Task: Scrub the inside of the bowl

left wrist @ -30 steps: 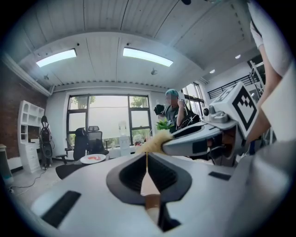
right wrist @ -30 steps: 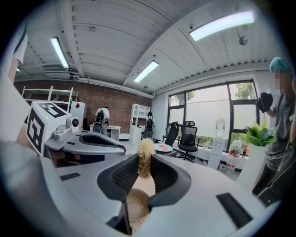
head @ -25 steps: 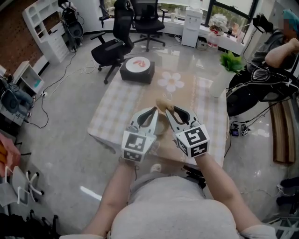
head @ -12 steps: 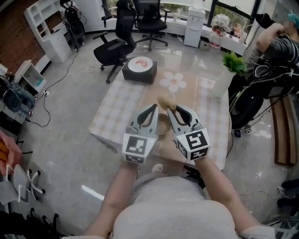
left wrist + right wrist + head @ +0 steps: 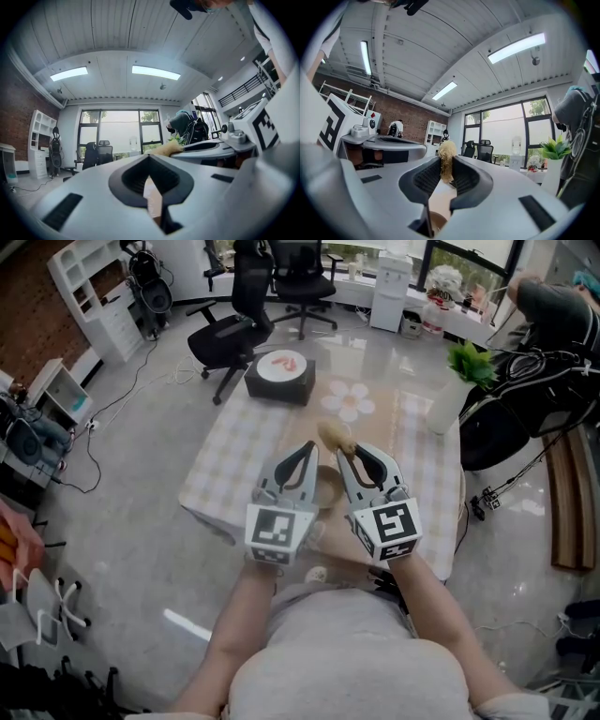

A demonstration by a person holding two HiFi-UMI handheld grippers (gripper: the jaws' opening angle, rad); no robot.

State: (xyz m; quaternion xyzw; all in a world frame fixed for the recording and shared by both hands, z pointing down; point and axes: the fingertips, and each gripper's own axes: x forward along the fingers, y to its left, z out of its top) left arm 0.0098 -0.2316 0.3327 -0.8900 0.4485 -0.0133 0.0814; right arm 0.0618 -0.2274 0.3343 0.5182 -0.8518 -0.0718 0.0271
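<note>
One scrubber (image 5: 334, 438) pinched, pointing away from the person

Clamped at its near end between the pads of the right gripper (image 5: 351, 454), with the tan, fibrous bulk sticking out past the tips. Runs lengthwise along that gripper's own line, away from the body and slightly leftward in the head view. Shows as an upright tuft between the ribbed pads in the right gripper view. Hangs in the air over the checked surface (image 5: 234, 460), just beyond the brown bowl (image 5: 327, 487). As for the bowl: low between the two grippers and mostly covered by them; cannot tell whether resting on the surface or lifted off it. As for the left gripper (image 5: 308, 448): jaws pressed together, only a thin slit between them; cannot tell whether the bowl's rim is caught there. Both held level, side by side, close together.
</note>
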